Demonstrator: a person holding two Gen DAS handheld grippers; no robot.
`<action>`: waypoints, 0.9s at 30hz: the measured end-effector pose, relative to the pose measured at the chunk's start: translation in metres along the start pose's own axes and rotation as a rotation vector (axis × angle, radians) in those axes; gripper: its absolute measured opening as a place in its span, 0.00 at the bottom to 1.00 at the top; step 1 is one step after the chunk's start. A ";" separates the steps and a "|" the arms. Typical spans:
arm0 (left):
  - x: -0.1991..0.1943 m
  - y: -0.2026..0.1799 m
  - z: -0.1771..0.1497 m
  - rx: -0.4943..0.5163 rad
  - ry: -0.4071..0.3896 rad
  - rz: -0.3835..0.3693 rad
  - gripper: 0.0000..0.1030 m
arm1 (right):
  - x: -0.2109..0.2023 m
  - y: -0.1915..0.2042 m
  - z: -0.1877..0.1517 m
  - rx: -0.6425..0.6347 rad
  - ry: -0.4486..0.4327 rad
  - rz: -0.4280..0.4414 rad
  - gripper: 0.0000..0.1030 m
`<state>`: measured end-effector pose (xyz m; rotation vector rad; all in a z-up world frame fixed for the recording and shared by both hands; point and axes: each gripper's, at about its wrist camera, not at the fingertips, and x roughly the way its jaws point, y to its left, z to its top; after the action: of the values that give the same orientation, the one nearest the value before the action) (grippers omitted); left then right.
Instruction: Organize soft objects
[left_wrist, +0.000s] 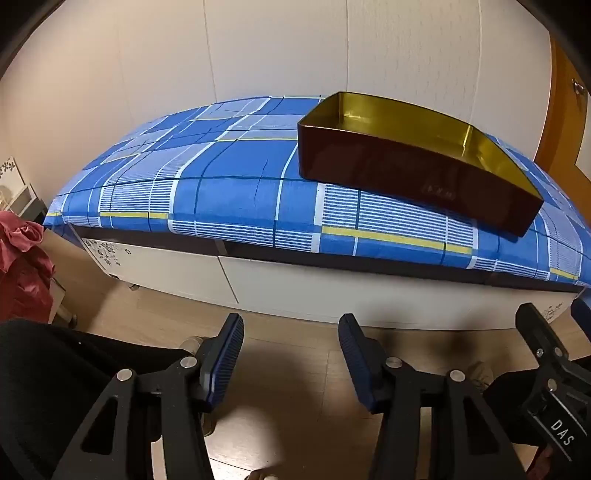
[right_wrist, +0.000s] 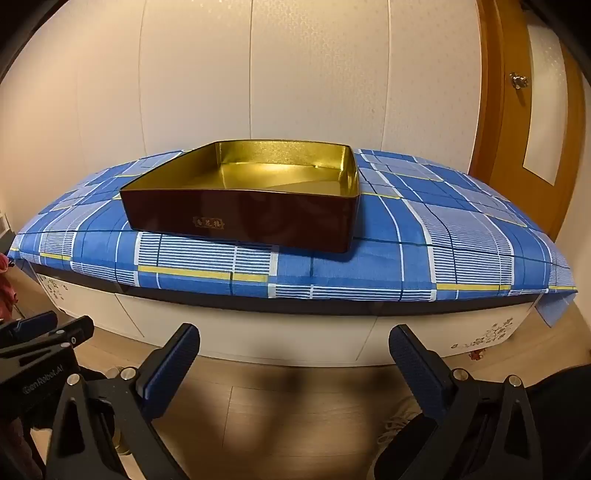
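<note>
Nothing sorted yet, by the look of it — blue plaid cloth (right_wrist: 369, 258) spread flat over the low white cabinet (right_wrist: 295, 332), dark red square tin with gold lining (right_wrist: 236, 218) sitting on top, bare inside. Crumpled red fabric (left_wrist: 20, 266) off at left, cut by the frame, perhaps the soft object. Right gripper (right_wrist: 295, 354) gaping wide, left gripper (left_wrist: 291, 347) partly open — both empty, low over the floor.

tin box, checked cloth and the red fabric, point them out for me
tin box (right_wrist: 236, 221): right wrist view, on its dark red front wall.
checked cloth (right_wrist: 399, 258): right wrist view, on a bare blue patch right of the box.
red fabric (left_wrist: 22, 266): left wrist view, on its crumpled folds.
</note>
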<state>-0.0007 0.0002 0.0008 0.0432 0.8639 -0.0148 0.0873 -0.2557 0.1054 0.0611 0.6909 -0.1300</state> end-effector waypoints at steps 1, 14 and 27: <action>-0.001 0.000 0.000 0.001 -0.006 0.000 0.52 | 0.000 0.000 0.000 0.003 0.006 -0.001 1.00; -0.003 -0.005 -0.002 0.029 -0.013 0.012 0.52 | 0.005 -0.001 -0.001 0.009 0.010 -0.001 1.00; -0.003 -0.006 -0.001 0.038 -0.014 0.013 0.52 | 0.006 -0.002 -0.001 0.012 0.018 -0.002 1.00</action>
<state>-0.0037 -0.0059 0.0019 0.0842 0.8494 -0.0192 0.0911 -0.2582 0.1008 0.0736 0.7077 -0.1357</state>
